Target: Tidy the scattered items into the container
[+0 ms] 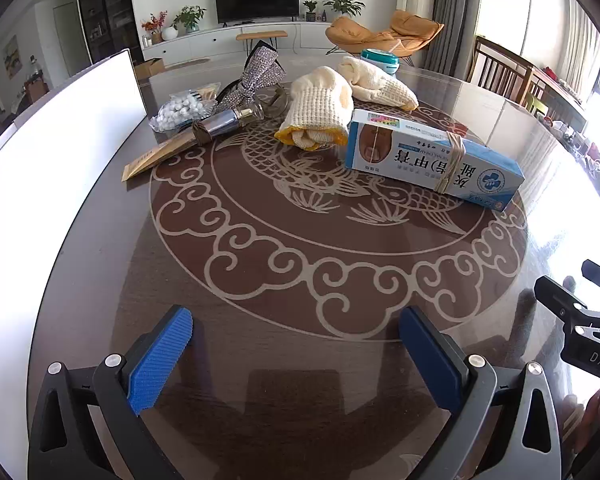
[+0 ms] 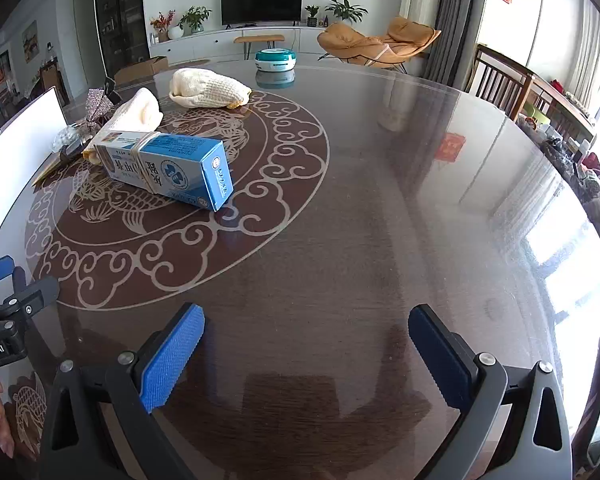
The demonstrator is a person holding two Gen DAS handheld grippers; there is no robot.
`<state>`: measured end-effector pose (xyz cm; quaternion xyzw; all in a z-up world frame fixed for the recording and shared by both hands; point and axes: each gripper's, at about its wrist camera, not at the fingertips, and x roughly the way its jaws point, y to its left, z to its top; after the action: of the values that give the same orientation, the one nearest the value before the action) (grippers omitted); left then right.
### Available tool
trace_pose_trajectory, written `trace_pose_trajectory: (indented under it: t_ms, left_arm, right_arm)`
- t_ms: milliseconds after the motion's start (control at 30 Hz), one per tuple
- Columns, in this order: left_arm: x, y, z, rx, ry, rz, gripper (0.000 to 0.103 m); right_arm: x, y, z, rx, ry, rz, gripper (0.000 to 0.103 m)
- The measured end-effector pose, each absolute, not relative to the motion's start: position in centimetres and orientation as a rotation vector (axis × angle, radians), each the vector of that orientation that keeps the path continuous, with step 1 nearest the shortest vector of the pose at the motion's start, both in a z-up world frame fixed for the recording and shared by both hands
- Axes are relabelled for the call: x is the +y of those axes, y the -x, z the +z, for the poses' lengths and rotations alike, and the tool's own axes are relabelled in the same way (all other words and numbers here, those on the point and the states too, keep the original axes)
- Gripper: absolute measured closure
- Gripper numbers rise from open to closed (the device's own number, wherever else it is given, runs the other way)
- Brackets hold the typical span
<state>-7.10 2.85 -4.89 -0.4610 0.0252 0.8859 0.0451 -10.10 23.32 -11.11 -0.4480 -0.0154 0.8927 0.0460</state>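
Both grippers hang above a round dark table (image 1: 100,280) with a pale scroll-and-fish pattern under a glossy top.

Left gripper (image 1: 296,360): the two blue-padded fingers (image 1: 160,360) stand wide apart, with only bare tabletop between them. Nothing is held.

Right gripper (image 2: 306,360): the fingers (image 2: 172,360) are likewise spread wide over bare tabletop, holding nothing. Part of this gripper's black frame shows at the right edge of the left wrist view.

Scattered items, all resting on the table beyond the left gripper:
- Blue and white carton (image 1: 432,160), lying flat on a long side with a rubber band around its middle. In the left wrist view its long axis runs from upper left to lower right; in the right wrist view its square end face points toward the camera and to the right.
- Two cream knitted cloths: one rolled (image 1: 320,116), touching the carton's far end; the other (image 1: 380,84) lies behind it, long axis roughly across the view.
- Small glass bottle (image 1: 228,120) lying on its side, long axis tilted up to the right.
- Tan paper sleeve (image 1: 156,156), flat, long axis parallel to the bottle and ending at the bottle's dark cap.
- Bag of white balls (image 1: 180,112) just behind the bottle.
- Sparkly bow (image 1: 260,72) behind the bag.
- Round teal and white tub (image 1: 380,58) at the far side, upright.

White container (image 1: 60,140): stands at the left edge of the table; only its bright wall shows.
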Motion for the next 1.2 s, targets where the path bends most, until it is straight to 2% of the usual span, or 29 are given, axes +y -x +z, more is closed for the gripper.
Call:
trace_pose_trajectory:
  t_ms: [1200]
  left_arm:
    - [2.81,6.98,-4.94,0.076,1.406,2.709,0.0]
  right_arm:
    - [23.69,10.23,-11.37,0.025,1.405,2.747,0.001]
